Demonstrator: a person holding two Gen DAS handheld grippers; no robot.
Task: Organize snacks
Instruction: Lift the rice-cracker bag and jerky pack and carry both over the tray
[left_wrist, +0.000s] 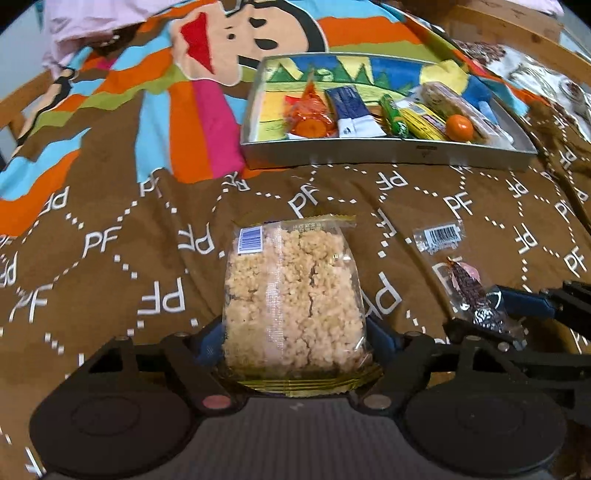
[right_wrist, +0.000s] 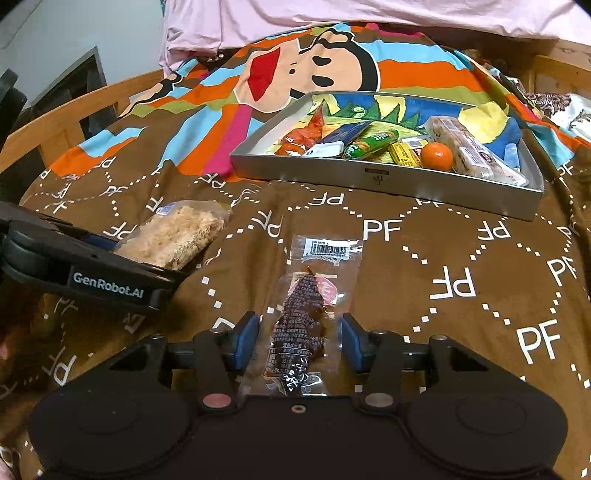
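A clear packet of pale puffed-rice cake (left_wrist: 291, 291) lies on the brown blanket. My left gripper (left_wrist: 295, 332) is shut on it, with a blue pad against each long side. In the right wrist view the same packet (right_wrist: 177, 232) pokes out past the left gripper (right_wrist: 122, 254). A clear packet with a dark printed snack (right_wrist: 303, 317) lies lengthwise between the pads of my right gripper (right_wrist: 299, 332), which is closed on its wrapper. From the left wrist view this packet (left_wrist: 469, 284) looks crumpled at the right gripper (left_wrist: 491, 310). Beyond both stands the metal tray (right_wrist: 369, 177).
The tray (left_wrist: 369, 153) holds several wrapped snacks and a small orange (right_wrist: 437, 156). The blanket (right_wrist: 443, 251) is brown with "PF" print and a bright cartoon part behind. A wooden bed frame (right_wrist: 74, 110) rims the left, and pink bedding (right_wrist: 332, 22) lies at the back.
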